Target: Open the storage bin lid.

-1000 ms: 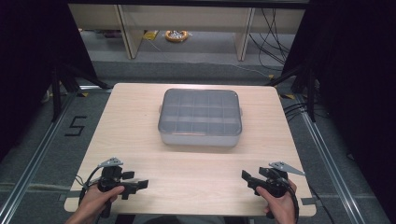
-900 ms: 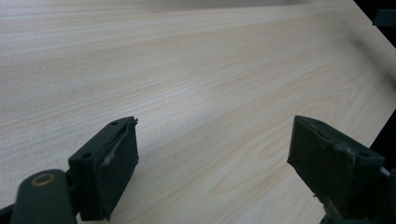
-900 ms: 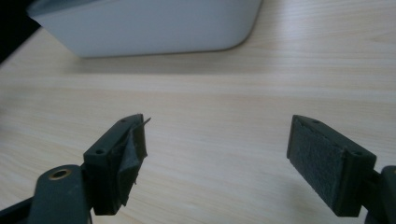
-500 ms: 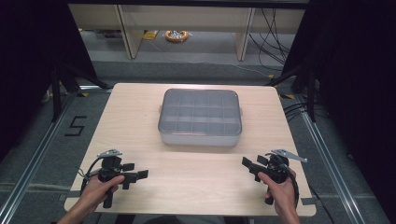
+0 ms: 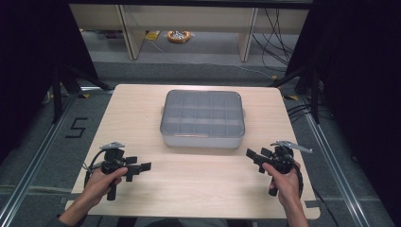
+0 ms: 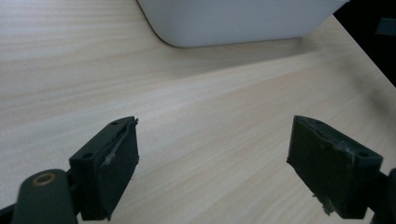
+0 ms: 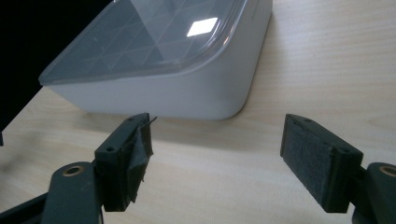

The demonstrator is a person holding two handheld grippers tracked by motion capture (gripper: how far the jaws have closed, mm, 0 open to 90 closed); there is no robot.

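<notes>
— Grippers first: how do they stand?

— Left gripper point(image 5: 138, 167) sits over the worktop's point(image 5: 198, 189) near-left part, held in the person's left hand point(image 5: 105, 180). Its jaws are spread wide with bare wood between them, nothing held. Its own view shows the same: left gripper point(image 6: 212, 163) gaping above the worktop point(image 6: 196, 107).

— And the other?

— Right gripper point(image 5: 254, 156) is near the worktop's near-right corner, in the right hand point(image 5: 283, 182), pointing inward. In its own view the right gripper point(image 7: 217, 158) is also parted wide and empty; one pad's point(image 7: 138, 154) lining looks frayed.

— What lies beyond them?

— A white compartment box point(image 5: 202, 118) with a clear lid, closed, a grid of dividers showing through it. It rests at the worktop's middle, toward the far edge, well apart from both grippers. The right gripper view shows the compartment box point(image 7: 177, 79) near corner ahead of the jaws; the left gripper view catches the compartment box point(image 6: 233, 21) lower wall at the top.

— Contents?

— Cannot tell through the lid.
</notes>
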